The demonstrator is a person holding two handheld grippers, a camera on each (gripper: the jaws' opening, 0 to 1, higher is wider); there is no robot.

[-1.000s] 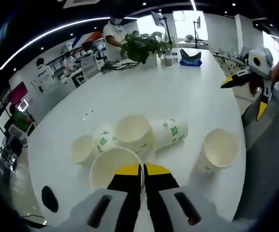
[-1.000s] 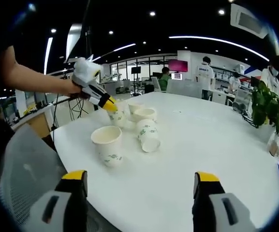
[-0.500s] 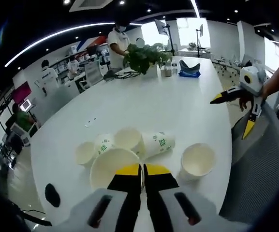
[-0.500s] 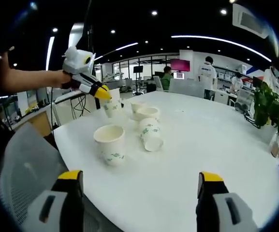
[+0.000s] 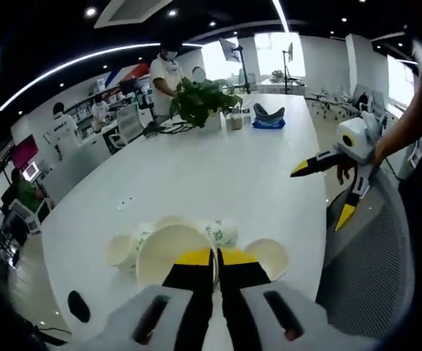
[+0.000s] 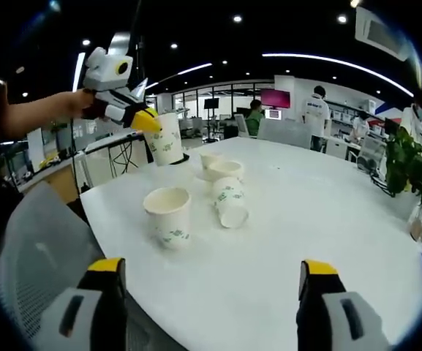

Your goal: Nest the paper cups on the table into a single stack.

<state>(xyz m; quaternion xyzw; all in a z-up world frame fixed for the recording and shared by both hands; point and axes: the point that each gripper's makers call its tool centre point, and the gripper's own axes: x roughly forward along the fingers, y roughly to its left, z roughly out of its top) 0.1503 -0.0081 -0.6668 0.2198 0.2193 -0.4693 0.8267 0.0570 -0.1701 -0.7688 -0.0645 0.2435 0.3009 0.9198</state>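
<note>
The left gripper [image 6: 146, 121] has lifted a cup [image 6: 165, 139] off the bench [image 6: 328, 219], fingers pinching its rim. The right gripper [image 6: 209, 307] waits with fingers wide apart. Next the cup can go into another.

The left tongs [image 5: 216, 257] grip a paper cup [image 5: 168, 252] above the white table [image 5: 218, 168].

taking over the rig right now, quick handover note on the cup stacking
Left tongs: shut on the rim of a paper cup, held in the air above the table.
Right tongs: open, holding nothing, hovering near the table's edge.
On the table: one upright cup nearest the right tongs, one cup on its side, and more cups behind it.
Done: one cup picked up; no nested stack visible yet.
Left: set the held cup into another, probably the upright one, then nest the rest.
</note>
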